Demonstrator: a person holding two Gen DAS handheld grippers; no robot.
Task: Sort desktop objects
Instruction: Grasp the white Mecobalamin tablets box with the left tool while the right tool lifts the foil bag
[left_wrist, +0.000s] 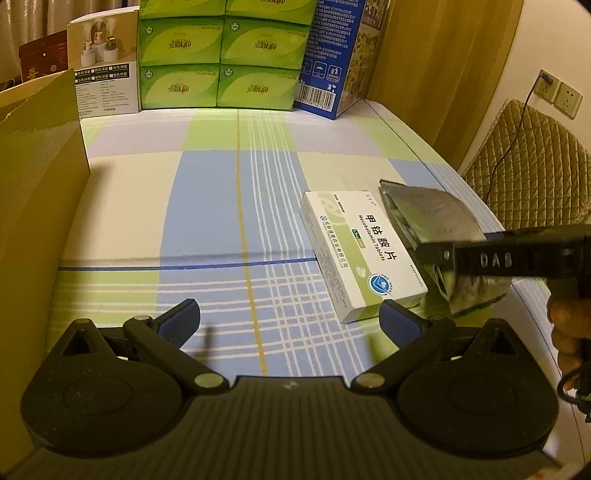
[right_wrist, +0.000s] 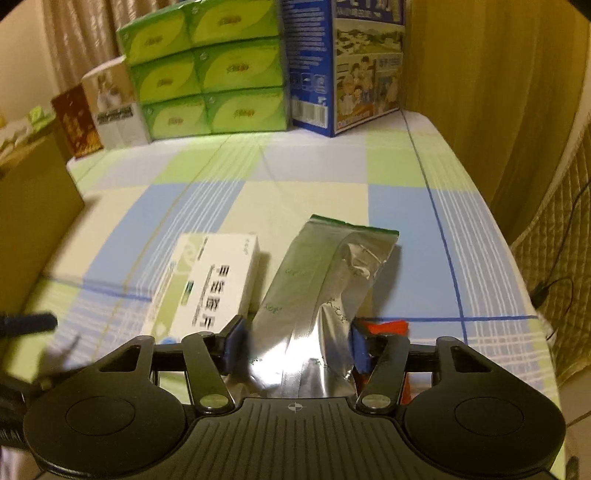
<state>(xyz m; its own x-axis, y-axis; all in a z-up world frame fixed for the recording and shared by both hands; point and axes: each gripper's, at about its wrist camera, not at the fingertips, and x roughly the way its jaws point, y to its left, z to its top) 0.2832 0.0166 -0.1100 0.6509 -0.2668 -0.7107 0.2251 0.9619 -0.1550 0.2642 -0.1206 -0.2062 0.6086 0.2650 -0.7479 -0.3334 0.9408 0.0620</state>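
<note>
Here, right gripper (right_wrist: 295, 345) straddling crinkled foil pouch (right_wrist: 325, 280)

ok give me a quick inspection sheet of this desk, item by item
surface: checked blue, green and cream cloth covers the desk, flat.
job's things: white medicine box lies flat; silver foil pouch lies right beside it.
clutter: stacked green tissue packs, blue carton, small product boxes along the back; cardboard box at the left.
grippers: left tool open, holding nothing; right tool straddles the pouch's near end, grip uncertain.
cables: black cord plugged into the wall socket.
surroundings: curtains, quilted chair back on the right.
</note>
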